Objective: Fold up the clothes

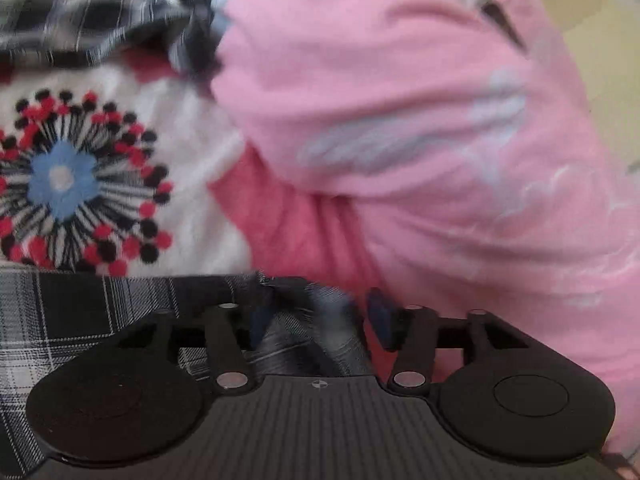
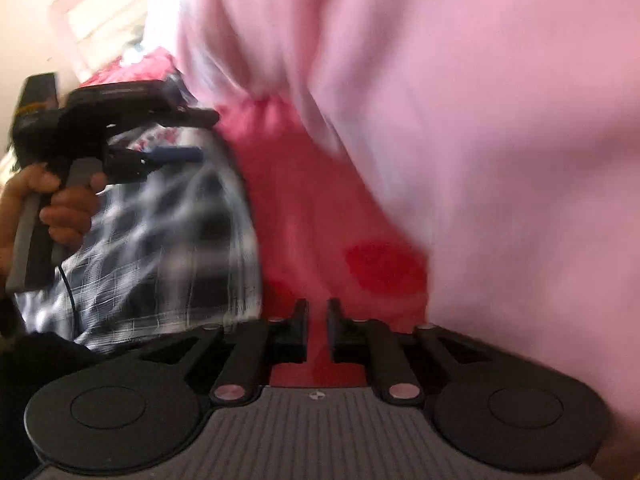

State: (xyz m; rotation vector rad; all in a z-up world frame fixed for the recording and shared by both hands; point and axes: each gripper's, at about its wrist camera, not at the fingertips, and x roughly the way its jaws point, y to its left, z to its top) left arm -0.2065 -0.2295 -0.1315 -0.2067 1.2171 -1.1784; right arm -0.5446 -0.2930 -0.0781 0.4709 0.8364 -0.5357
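Note:
A pink garment (image 1: 400,92) with pale print fills the right of the left wrist view and is bunched up over a red sheet. In the right wrist view the same pink garment (image 2: 480,140) hangs blurred across the top and right. My right gripper (image 2: 317,312) has its fingers nearly together, with a strip of pink-red cloth pinched between them. My left gripper (image 1: 320,316) is open, and its blue pads (image 1: 378,320) straddle a black-and-white plaid garment (image 1: 80,312). From the right wrist view, a hand holds the left gripper (image 2: 200,136) over the plaid garment (image 2: 168,248).
A white cloth with a blue, red and black flower pattern (image 1: 64,180) lies at the left. More plaid fabric (image 1: 88,8) is heaped at the top left. A red sheet (image 2: 304,200) lies under everything. Pale floor (image 1: 592,40) shows at the far right.

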